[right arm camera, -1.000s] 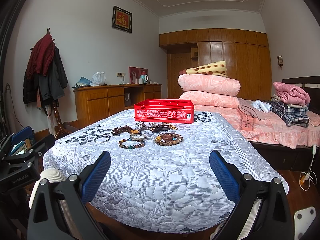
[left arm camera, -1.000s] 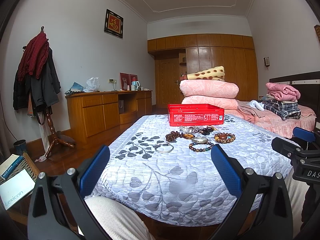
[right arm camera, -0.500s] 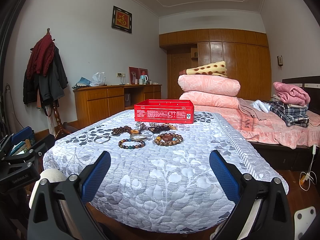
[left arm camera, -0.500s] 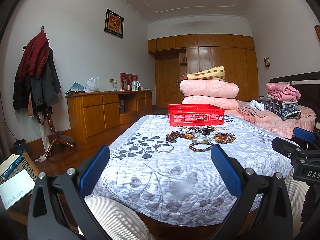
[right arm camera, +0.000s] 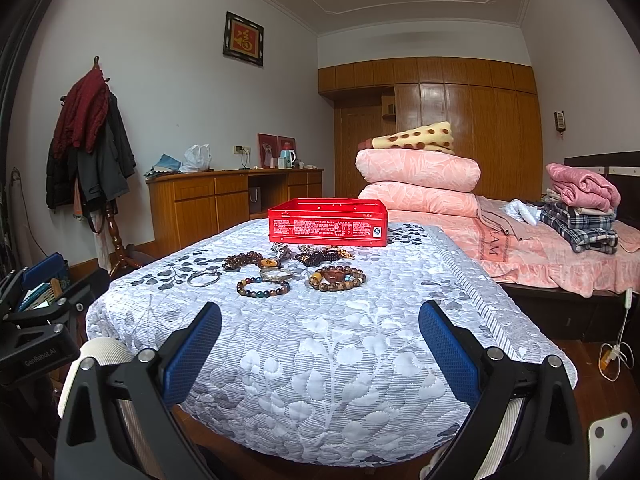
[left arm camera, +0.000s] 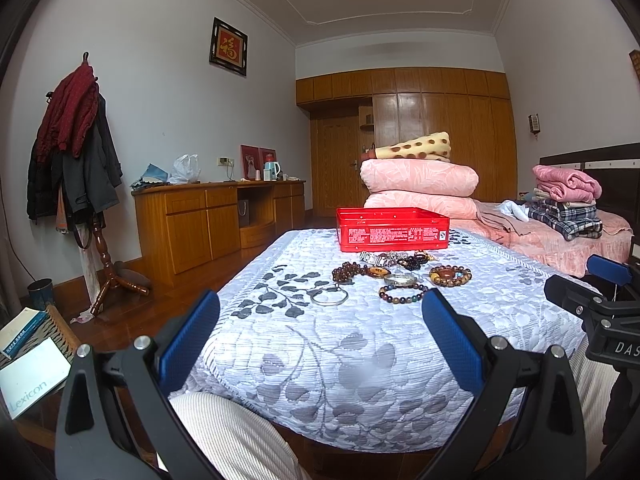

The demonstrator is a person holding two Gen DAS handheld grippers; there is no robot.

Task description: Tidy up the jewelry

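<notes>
A red open box (left arm camera: 392, 229) (right arm camera: 328, 223) stands at the far end of a table with a grey-and-white leaf cloth (left arm camera: 340, 340) (right arm camera: 340, 344). In front of it lie several pieces of jewelry: a silver bangle (left arm camera: 329, 295) (right arm camera: 203, 278), a dark bead bracelet (left arm camera: 402, 293) (right arm camera: 262, 286), a brown bead bracelet (left arm camera: 450, 275) (right arm camera: 337, 278), a dark bead string (left arm camera: 352, 271) (right arm camera: 242, 259) and a watch (left arm camera: 400, 279) (right arm camera: 276, 274). My left gripper (left arm camera: 320, 340) is open and empty at the table's near edge. My right gripper (right arm camera: 320, 340) is open and empty, also short of the jewelry.
A bed with folded pink quilts (left arm camera: 418, 184) and clothes (left arm camera: 564, 200) lies to the right. A wooden desk (left arm camera: 208, 216) and a coat stand (left arm camera: 76, 148) are at the left. Books (left arm camera: 28, 352) lie low left. My knees are under the table edge.
</notes>
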